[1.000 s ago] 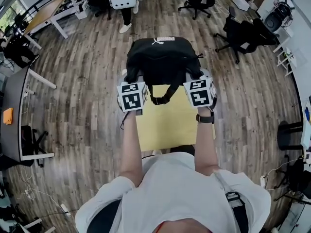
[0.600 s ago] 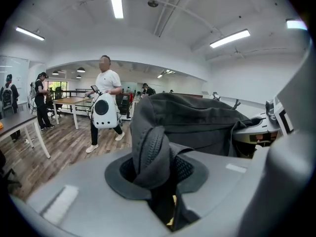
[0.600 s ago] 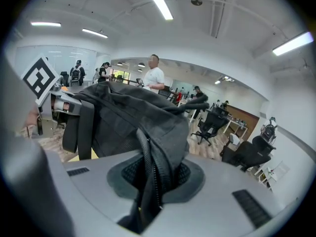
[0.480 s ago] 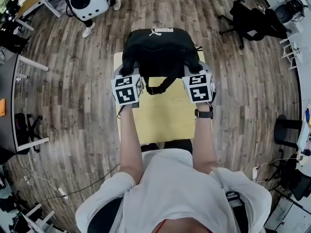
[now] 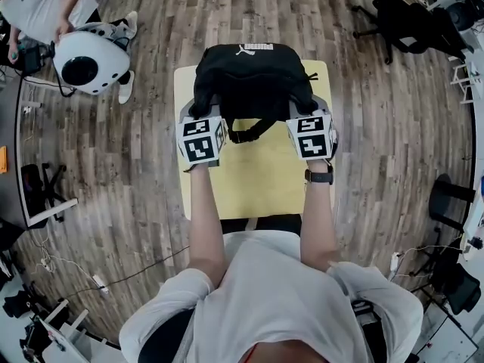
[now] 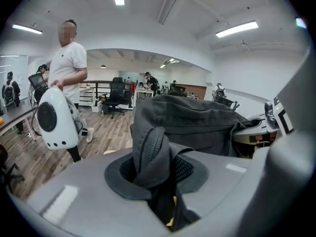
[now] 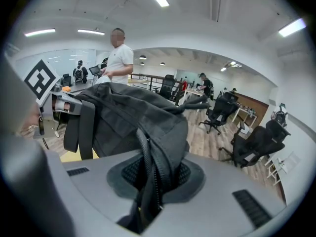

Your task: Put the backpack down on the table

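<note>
A black backpack is over the far half of the yellow table; I cannot tell whether its bottom touches the top. My left gripper is at its left side and my right gripper at its right side. In the left gripper view the jaws are shut on a twisted fold of the backpack's fabric. In the right gripper view the jaws are shut on a zippered edge of the backpack. A strap loop hangs between the two grippers. The fingertips are hidden in the fabric.
A person in a white shirt carrying a white pod-shaped case stands on the wooden floor to the table's left. Black office chairs stand at the far right. A grey desk lines the left edge.
Both grippers and the backpack have come down toward the yellow table, which now shows whole under them. The person with the white case has moved left.
</note>
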`<action>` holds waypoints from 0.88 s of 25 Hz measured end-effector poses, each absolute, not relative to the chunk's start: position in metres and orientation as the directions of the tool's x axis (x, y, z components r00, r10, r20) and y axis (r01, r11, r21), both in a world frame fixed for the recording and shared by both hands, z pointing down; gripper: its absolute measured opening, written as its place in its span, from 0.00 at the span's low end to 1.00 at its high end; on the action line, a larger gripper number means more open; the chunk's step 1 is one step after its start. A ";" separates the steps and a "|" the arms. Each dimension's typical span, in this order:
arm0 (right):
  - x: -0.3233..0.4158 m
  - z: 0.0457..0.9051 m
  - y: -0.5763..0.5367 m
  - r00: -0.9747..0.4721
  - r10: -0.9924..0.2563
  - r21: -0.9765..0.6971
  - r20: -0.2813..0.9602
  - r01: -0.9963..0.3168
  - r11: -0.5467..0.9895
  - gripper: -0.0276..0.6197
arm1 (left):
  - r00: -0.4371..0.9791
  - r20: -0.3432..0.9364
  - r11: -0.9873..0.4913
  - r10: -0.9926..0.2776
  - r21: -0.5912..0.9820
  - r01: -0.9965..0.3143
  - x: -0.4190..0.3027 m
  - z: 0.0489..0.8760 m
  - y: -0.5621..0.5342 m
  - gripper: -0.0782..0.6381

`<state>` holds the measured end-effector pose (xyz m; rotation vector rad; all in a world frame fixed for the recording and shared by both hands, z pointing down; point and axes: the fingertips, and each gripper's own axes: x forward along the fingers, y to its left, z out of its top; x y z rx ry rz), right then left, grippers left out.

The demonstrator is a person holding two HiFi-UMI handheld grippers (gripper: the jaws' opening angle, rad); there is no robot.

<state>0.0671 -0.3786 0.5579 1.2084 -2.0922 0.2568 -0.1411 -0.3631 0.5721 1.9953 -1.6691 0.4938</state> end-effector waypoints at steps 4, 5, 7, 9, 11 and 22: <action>0.067 0.586 -0.386 -0.325 -0.653 0.140 0.684 -0.820 0.555 0.12 | 0.181 0.598 -0.123 -0.781 0.137 -0.983 -0.141 0.599 -0.369 0.24; 0.066 0.593 -0.387 -0.324 -0.644 0.138 0.693 -0.818 0.559 0.12 | 0.179 0.605 -0.121 -0.775 0.137 -0.983 -0.142 0.606 -0.370 0.24; 0.066 0.608 -0.390 -0.324 -0.628 0.132 0.707 -0.812 0.568 0.12 | 0.173 0.615 -0.115 -0.769 0.133 -0.984 -0.142 0.618 -0.371 0.24; 0.067 0.620 -0.392 -0.328 -0.614 0.116 0.718 -0.813 0.570 0.12 | 0.169 0.619 -0.112 -0.767 0.130 -0.985 -0.141 0.629 -0.372 0.24; 0.070 0.632 -0.393 -0.328 -0.603 0.108 0.727 -0.813 0.572 0.12 | 0.166 0.624 -0.107 -0.763 0.131 -0.985 -0.138 0.640 -0.372 0.24; 0.072 0.695 -0.397 -0.315 -0.550 0.112 0.773 -0.787 0.607 0.12 | 0.154 0.675 -0.081 -0.721 0.139 -0.987 -0.137 0.704 -0.373 0.24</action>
